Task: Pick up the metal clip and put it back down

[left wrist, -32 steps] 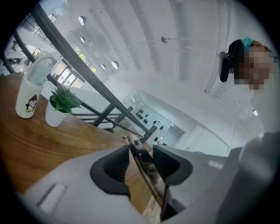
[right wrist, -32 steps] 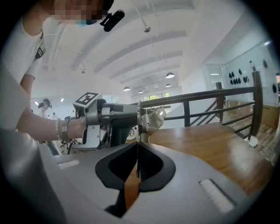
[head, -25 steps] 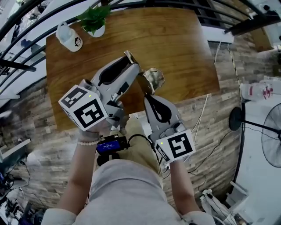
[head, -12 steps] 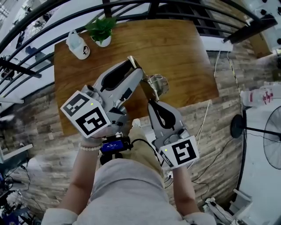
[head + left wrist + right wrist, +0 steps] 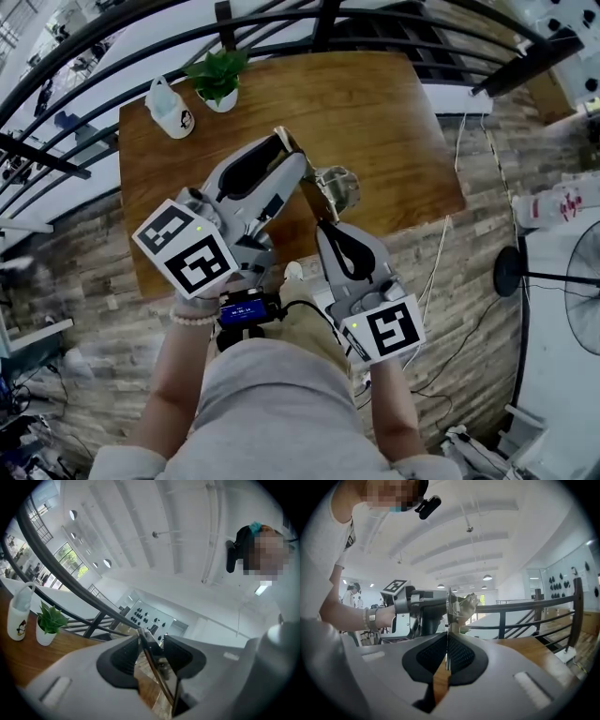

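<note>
The metal clip (image 5: 328,187) is held in the air above the wooden table (image 5: 384,112), with both grippers on it. My left gripper (image 5: 292,156) comes in from the left and is shut on one flat handle of the clip (image 5: 158,674). From below, my right gripper (image 5: 324,225) is shut on the other thin handle. In the right gripper view the clip (image 5: 457,605) stands up out of the closed jaws, its spring and crumpled shiny head just above, with the left gripper (image 5: 417,606) behind it.
A small potted plant (image 5: 218,80) and a white bottle with a printed face (image 5: 170,105) stand at the table's far left corner. A dark railing (image 5: 281,19) runs behind the table. A floor fan (image 5: 577,286) and cables (image 5: 441,244) lie to the right on the brick floor.
Both grippers keep their hold on the clip. The head view has shifted a little, so the table and the grippers sit slightly lower and more to the right in the picture.
</note>
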`<state>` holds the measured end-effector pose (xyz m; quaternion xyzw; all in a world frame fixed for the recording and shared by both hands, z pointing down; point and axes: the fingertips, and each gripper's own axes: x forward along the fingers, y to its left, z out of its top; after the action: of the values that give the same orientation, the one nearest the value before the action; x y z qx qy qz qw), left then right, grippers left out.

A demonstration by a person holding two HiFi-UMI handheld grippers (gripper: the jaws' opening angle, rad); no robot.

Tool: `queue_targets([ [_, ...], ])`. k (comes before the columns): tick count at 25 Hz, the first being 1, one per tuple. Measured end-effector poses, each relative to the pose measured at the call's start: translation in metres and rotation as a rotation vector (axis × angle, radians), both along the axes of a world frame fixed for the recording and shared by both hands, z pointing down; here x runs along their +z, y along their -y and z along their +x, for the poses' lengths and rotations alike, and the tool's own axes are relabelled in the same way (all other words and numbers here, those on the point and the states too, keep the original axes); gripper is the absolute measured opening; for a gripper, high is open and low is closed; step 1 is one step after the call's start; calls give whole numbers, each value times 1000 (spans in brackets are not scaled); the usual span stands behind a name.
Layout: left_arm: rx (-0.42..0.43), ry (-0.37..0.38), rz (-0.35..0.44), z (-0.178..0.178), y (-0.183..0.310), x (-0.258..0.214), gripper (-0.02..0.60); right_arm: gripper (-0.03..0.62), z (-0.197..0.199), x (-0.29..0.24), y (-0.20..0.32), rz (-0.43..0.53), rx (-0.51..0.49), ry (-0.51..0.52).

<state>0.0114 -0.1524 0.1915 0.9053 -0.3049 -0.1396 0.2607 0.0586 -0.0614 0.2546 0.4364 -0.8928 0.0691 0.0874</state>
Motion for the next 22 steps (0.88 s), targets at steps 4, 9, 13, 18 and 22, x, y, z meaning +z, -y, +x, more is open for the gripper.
queue_targets([
  [4, 8, -4, 5, 1, 1, -1, 166, 28, 1, -1, 1, 2, 6, -11],
  [9, 13, -6, 3, 3, 0, 0, 166, 28, 3, 1, 0, -7, 9, -13],
  [13, 17, -7, -6, 3, 5, 6, 161, 28, 3, 5, 3, -21, 15, -13],
  [18, 16, -8, -24, 5, 10, 13, 161, 28, 4, 11, 6, -38, 16, -19],
  [22, 21, 3, -38, 7, 13, 23, 161, 28, 6, 19, 8, -57, 18, -26],
])
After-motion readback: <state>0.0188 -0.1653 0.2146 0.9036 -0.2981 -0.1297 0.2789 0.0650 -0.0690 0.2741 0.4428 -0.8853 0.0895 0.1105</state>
